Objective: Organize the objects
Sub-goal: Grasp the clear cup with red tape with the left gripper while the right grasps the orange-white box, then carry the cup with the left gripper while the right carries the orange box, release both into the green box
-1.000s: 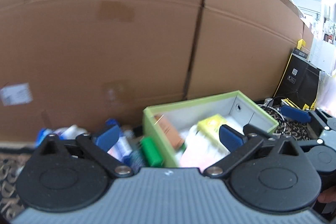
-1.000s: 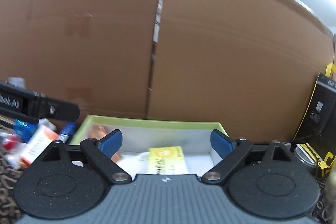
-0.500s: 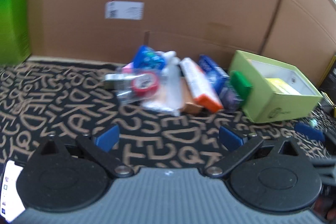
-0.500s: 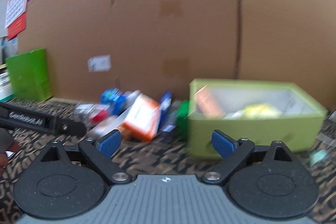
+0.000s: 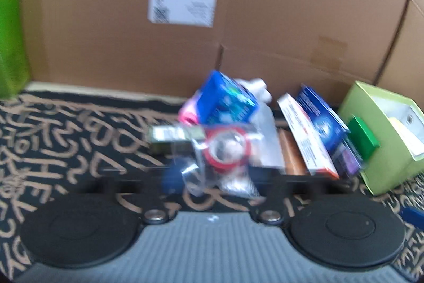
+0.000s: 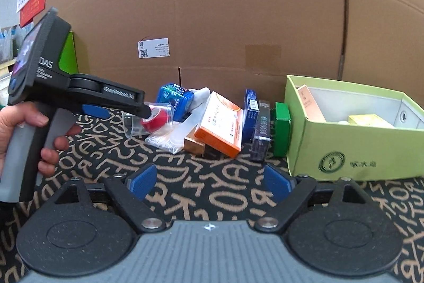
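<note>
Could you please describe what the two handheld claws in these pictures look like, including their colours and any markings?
The left claw is a black, pistol-shaped tool with a grey handle, blue finger pads and white lettering on its side; a screen sits at its back. The right claw has a ribbed grey body, two round black discs, black linkage arms with silver pivot pins, and blue pads. No cables or sleeves are visible.
</note>
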`<action>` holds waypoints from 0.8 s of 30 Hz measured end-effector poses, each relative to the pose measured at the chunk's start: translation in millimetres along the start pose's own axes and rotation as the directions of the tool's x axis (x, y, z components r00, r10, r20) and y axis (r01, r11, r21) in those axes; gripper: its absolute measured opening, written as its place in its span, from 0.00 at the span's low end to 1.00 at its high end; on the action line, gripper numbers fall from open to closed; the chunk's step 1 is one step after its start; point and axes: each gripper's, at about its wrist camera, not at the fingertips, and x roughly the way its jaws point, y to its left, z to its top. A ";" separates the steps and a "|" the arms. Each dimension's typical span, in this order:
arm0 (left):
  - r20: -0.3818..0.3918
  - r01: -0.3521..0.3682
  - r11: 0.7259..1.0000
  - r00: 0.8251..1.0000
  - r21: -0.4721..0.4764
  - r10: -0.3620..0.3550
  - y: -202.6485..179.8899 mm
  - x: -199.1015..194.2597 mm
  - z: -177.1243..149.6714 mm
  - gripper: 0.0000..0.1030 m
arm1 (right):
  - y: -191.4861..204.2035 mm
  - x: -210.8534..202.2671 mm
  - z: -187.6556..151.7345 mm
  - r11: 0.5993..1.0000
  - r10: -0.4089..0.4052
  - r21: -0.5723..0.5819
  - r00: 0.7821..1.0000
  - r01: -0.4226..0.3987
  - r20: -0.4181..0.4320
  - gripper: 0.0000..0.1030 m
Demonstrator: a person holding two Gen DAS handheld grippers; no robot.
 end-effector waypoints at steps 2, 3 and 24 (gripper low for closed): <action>-0.020 0.068 0.998 0.997 -0.013 -0.068 0.5 -4.6 -6.9 0.04 | 1.0 12.6 5.4 1.000 -0.001 0.001 1.000 0.001 -0.011 0.83; -0.019 0.086 0.996 0.996 -0.009 -0.086 -1.0 -11.4 -12.2 0.04 | 1.3 19.8 8.2 1.000 -0.005 0.001 1.000 0.005 -0.016 0.81; -0.012 0.196 0.980 0.981 0.027 -0.195 -15.1 -89.2 -83.7 0.06 | 3.2 59.9 21.1 0.999 -0.039 -0.037 0.999 0.039 -0.009 0.21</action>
